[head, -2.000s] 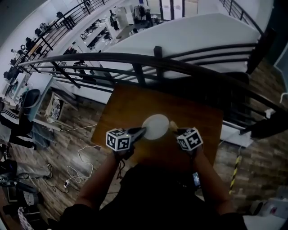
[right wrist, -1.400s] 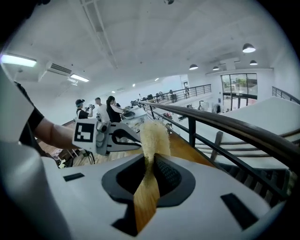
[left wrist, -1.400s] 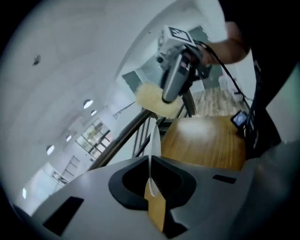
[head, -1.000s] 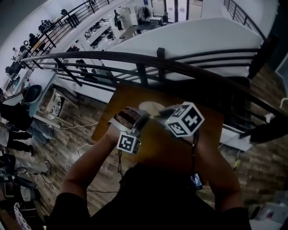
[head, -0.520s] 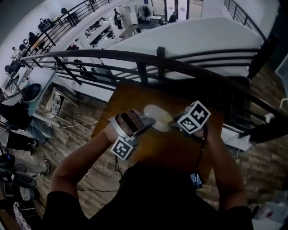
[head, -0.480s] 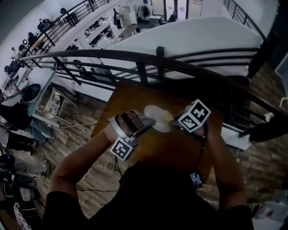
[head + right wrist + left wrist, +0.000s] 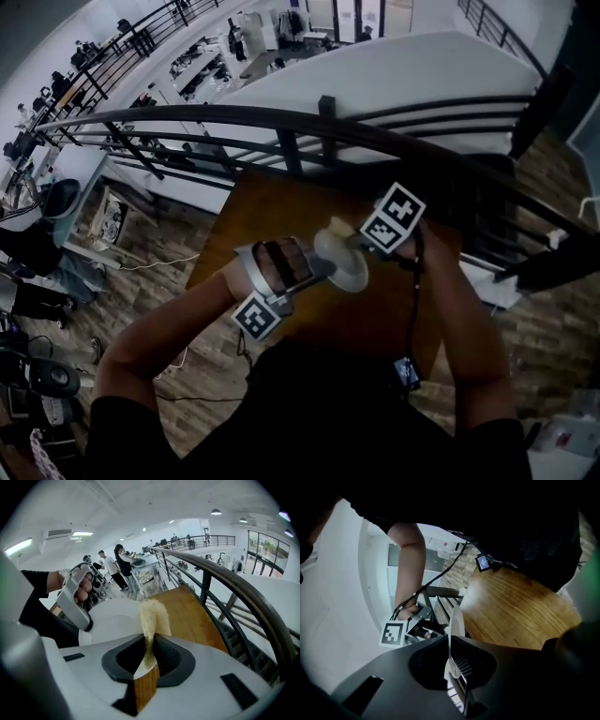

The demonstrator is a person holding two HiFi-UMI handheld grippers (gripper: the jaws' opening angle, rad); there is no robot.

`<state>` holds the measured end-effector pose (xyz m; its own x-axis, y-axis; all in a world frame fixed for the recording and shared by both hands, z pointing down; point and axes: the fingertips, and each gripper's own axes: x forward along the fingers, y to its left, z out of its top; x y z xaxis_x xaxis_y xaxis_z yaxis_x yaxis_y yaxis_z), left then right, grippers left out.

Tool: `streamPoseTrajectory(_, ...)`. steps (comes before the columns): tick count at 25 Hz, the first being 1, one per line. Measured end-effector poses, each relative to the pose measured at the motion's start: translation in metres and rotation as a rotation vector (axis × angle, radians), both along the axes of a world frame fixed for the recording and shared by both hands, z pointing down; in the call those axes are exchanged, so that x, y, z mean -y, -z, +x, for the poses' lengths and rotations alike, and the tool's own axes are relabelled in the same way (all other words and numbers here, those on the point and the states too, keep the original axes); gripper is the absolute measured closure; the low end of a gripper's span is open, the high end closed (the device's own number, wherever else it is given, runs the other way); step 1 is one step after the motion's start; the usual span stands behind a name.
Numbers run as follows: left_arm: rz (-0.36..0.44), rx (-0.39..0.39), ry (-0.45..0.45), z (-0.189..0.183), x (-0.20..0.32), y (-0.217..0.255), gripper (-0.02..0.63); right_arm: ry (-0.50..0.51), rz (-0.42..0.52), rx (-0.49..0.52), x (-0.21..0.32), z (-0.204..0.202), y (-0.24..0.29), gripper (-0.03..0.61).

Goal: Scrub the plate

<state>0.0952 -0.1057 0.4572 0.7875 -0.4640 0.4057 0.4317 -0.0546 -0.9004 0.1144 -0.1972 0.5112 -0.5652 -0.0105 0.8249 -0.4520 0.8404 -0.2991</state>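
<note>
A white plate (image 7: pixel 343 269) is held up above the wooden table (image 7: pixel 255 214), tilted on edge. My left gripper (image 7: pixel 319 270) is shut on its rim. In the left gripper view the plate (image 7: pixel 456 619) shows edge-on, pinched between the jaws of my left gripper (image 7: pixel 452 667). My right gripper (image 7: pixel 149 656) is shut on a yellow sponge (image 7: pixel 153 616), whose tip lies against the plate's white face (image 7: pixel 115 620). In the head view the sponge (image 7: pixel 335 228) sits at the plate's upper rim, just ahead of my right gripper (image 7: pixel 349 238).
A dark metal railing (image 7: pixel 281 122) runs along the table's far edge, with a drop to a lower floor behind it. Several people (image 7: pixel 115 559) stand far off by desks. Wooden tabletop (image 7: pixel 511 616) lies below the plate.
The plate has left the tabletop and now stands tilted in the left gripper, which rolled and rose. The right gripper has come down with the sponge onto the plate's upper edge.
</note>
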Motion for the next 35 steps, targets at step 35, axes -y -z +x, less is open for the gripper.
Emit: streamPoseTrajectory(35,-0.018,-0.102,0.050,-0.022,0.018,0.022,0.589,0.075,-0.173,0.042,0.006,0.003,0.002,0.520)
